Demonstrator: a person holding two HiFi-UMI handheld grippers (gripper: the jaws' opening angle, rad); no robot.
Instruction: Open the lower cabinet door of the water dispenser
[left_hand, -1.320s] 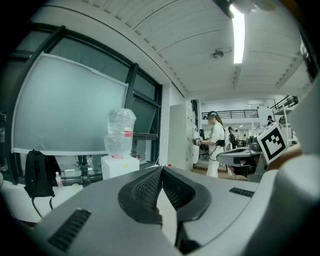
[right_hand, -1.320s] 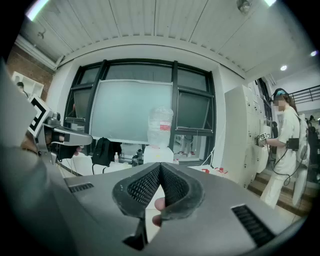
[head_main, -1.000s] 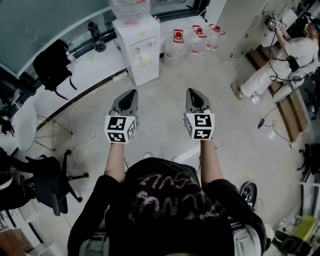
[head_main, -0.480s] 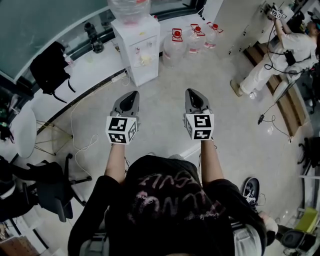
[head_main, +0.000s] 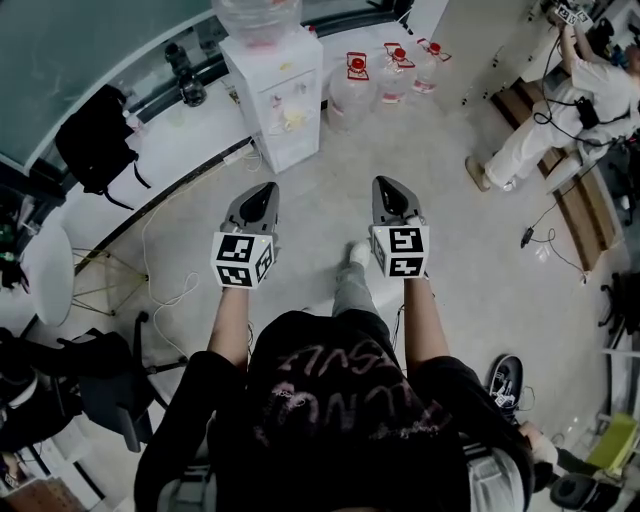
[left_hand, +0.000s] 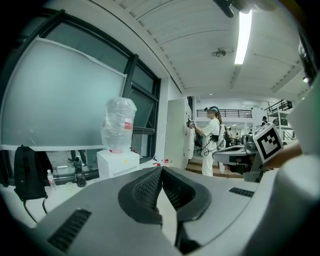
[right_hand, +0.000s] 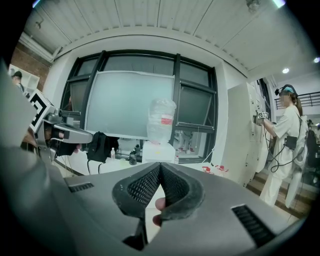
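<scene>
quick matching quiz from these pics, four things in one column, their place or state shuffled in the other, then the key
Things:
1. water dispenser
2. backpack
3. red-capped jugs
4. right gripper

Place or state:
a. on the floor, right of the dispenser
b. jaws shut, nothing held
c. black, left of the dispenser
d. white, carries a big bottle on top

Pairs: 1-d, 2-c, 3-a, 4-b
</scene>
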